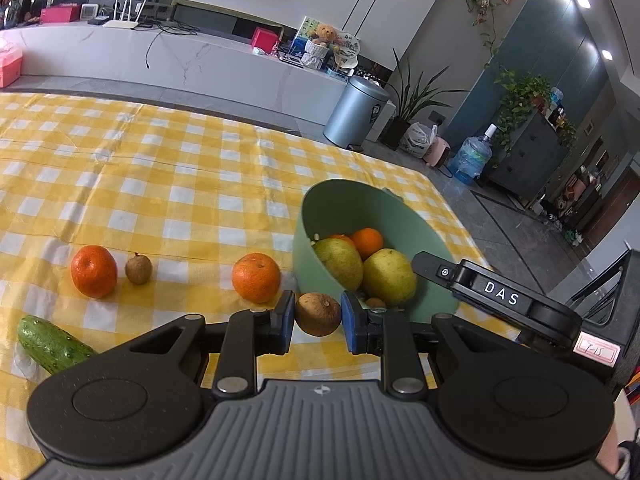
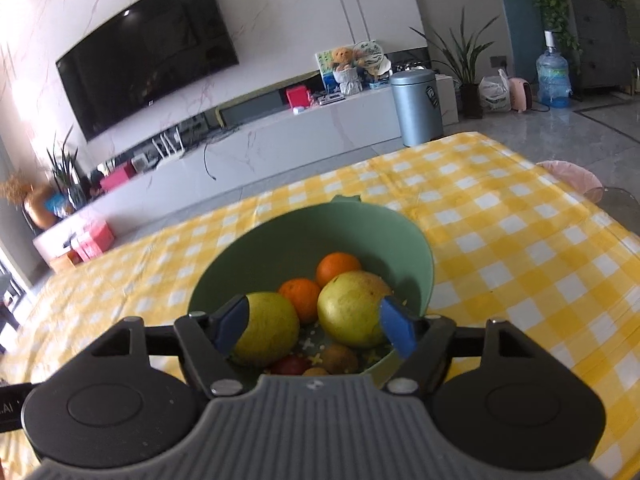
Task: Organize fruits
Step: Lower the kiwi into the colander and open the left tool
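**Left gripper holds a brown fruit at the bowl's edge; right gripper stands wide over the bowl**

In the left wrist view, the left gripper is clamped narrow on a small brown fruit, low centre of the frame, just beside the near wall of the green bowl. The bowl sits right of centre and already holds two pears, oranges and a few small fruits. Loose on the checked cloth to the left lie an orange, a second orange, another small brown fruit and, at lower left, a cucumber.

In the right wrist view the right gripper hangs over the bowl's near rim with its jaws spread wide; nothing is pressed between the pads, though the two pears show behind them.

The step in hand looks like carrying the brown fruit into the bowl. To do it well, lift it clear of the rim first, then move it over an open spot among the fruit and lower it before letting go, so it does not bounce out. The right gripper lies close to that path and had best draw aside. The fruit is small and round, so a steady, light grip suits it.
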`<state>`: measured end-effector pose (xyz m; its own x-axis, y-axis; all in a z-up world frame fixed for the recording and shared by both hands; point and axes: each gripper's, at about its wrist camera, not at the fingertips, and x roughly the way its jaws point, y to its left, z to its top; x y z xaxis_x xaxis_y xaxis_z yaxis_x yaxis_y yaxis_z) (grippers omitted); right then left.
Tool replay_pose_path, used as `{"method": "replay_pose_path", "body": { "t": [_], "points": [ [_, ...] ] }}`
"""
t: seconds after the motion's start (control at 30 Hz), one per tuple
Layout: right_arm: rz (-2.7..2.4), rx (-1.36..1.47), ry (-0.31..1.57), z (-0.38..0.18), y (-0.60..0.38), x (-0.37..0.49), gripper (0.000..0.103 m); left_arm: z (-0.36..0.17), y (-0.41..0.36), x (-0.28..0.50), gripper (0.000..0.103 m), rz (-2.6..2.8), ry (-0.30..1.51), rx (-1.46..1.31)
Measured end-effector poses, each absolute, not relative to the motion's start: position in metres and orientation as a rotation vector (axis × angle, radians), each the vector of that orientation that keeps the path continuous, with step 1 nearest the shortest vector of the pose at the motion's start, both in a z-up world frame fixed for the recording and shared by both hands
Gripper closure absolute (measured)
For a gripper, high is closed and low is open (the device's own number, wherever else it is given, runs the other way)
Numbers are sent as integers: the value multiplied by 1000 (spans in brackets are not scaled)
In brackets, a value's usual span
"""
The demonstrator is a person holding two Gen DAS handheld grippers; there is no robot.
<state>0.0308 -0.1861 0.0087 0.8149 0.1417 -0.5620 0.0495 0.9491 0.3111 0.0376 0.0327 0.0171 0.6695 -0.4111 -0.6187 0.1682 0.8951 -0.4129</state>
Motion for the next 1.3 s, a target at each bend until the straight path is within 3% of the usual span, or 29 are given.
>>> {"method": "replay_pose_path", "body": {
  "t": [0.23,0.37,0.77,1.23,1.27,1.3],
  "points": [
    [33,370,598,11,-196,27,33,31,23,42,76,-359,788,-370],
    [-9,381,572,12,-200,23,25,30,12,50,76,-373,816,-377],
    [-82,576,510,7,-237,16,24,8,-41,89,76,-441,912,-359],
    [-78,676,517,0,-252,17,24,-13,-79,110,76,-370,873,-259],
    [-80,678,517,0,-252,18,24,-13,-77,110,76,-373,868,-266],
    [-82,679,518,0,-253,18,24,-12,-75,109,68,-380,857,-278]
  ]
}}
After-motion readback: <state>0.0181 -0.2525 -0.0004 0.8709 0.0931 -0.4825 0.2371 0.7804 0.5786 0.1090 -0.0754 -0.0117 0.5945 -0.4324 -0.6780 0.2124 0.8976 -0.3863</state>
